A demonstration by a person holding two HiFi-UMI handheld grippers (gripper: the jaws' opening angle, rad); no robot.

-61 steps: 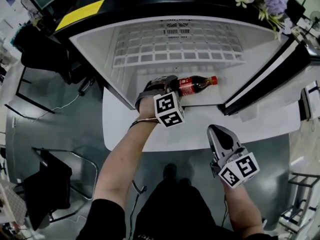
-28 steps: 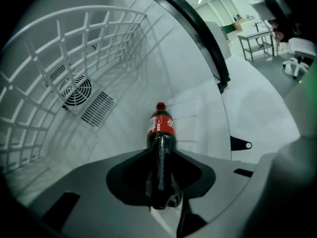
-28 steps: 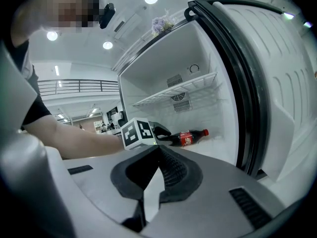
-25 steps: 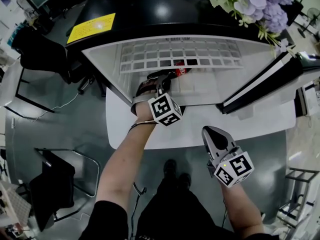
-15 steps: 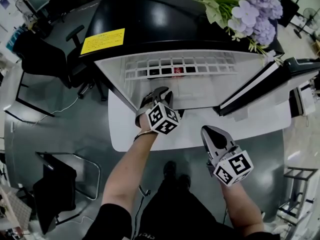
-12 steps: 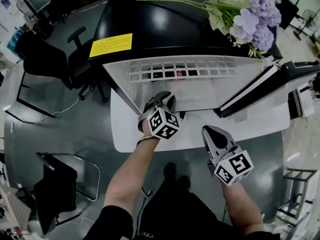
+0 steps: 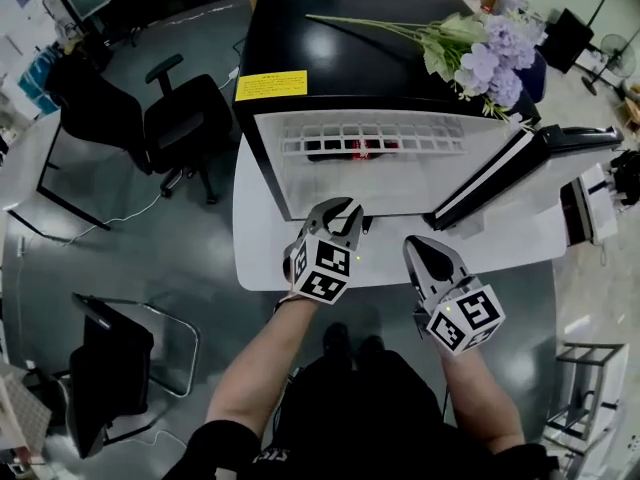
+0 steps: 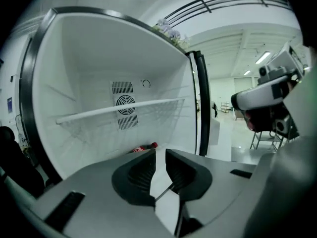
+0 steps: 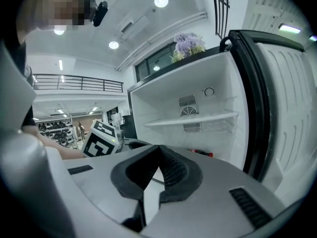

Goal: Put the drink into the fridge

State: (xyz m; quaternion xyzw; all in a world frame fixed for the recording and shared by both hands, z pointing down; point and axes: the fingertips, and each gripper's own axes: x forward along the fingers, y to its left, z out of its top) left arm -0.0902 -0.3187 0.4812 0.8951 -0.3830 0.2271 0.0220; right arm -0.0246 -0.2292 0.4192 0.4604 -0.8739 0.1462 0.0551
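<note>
The drink, a small cola bottle [image 8: 143, 148] with a red cap, lies on its side on the floor of the open white fridge [image 7: 300, 183]. In the head view the bottle [image 7: 368, 149] shows only partly through the wire shelf [image 7: 420, 136]. It also appears in the right gripper view as a bottle [image 9: 200, 153] low inside the fridge. My left gripper [image 7: 340, 206] hangs in front of the fridge opening, apart from the bottle, its jaws a narrow gap apart with nothing between them. My right gripper [image 7: 420, 245] is beside it, tips together and empty.
The fridge door [image 7: 520, 173] stands open to the right. Purple flowers [image 7: 480, 53] and a yellow label [image 7: 271, 85] lie on the black fridge top. A white slab [image 7: 258, 253] is under the fridge front. Office chairs [image 7: 185, 118] stand at the left.
My left gripper has come back out of the fridge, risen and rolled, leaving the bottle lying inside. The right gripper has risen a little. The head view now shows more of the fridge top.
</note>
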